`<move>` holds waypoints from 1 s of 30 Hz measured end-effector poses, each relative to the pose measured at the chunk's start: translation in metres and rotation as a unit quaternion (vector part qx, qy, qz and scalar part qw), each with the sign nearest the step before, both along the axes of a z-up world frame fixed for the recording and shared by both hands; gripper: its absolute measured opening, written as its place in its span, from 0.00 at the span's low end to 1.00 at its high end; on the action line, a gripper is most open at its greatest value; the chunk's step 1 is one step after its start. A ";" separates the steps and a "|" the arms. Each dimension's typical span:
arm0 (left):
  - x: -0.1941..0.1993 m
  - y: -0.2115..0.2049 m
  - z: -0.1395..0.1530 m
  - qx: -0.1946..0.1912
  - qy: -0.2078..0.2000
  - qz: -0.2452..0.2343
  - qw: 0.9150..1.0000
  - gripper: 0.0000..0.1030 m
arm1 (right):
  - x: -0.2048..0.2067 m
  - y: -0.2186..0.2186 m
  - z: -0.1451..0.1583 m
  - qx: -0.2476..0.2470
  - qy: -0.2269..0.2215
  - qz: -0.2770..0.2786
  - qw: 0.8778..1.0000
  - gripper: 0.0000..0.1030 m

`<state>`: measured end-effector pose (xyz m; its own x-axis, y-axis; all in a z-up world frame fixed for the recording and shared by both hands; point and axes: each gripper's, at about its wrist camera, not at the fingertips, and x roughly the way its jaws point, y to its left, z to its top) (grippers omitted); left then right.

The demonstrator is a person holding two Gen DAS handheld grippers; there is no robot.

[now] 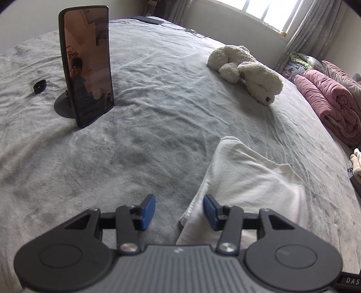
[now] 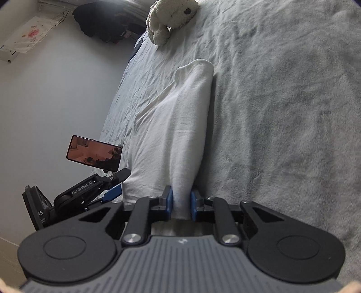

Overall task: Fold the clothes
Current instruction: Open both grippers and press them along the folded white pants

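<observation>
The right tool (image 2: 181,200), clamped on the white garment's (image 2: 171,126) near end mid-bed (image 2: 282,112), should carry it over evenly (left tool (image 1: 179,210) stands apart, empty, beside its edge).

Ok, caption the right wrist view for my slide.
Right hand-held gripper pinches white garment on grey bed; plush toy beyond.

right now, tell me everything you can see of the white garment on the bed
The white garment is plain, soft, creased cloth, already folded into a long narrow shape on the grey bedspread. The right gripper pinches its near end and lifts it into a ridge. The left gripper stands open at its edge, nothing between the pads.
</observation>
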<state>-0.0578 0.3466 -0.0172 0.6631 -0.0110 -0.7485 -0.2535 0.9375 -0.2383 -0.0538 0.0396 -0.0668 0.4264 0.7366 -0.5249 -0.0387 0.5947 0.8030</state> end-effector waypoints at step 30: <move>0.023 -0.049 -0.012 0.124 -0.097 -0.042 0.987 0.56 | -0.017 0.035 0.026 -0.299 -0.302 0.039 0.904 0.36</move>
<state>-0.0344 0.2977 -0.0293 0.7990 0.0960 -0.5936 -0.1445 0.9889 -0.0346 -0.0707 0.0748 -0.0410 0.7274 0.4381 -0.5281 -0.4242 0.8921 0.1557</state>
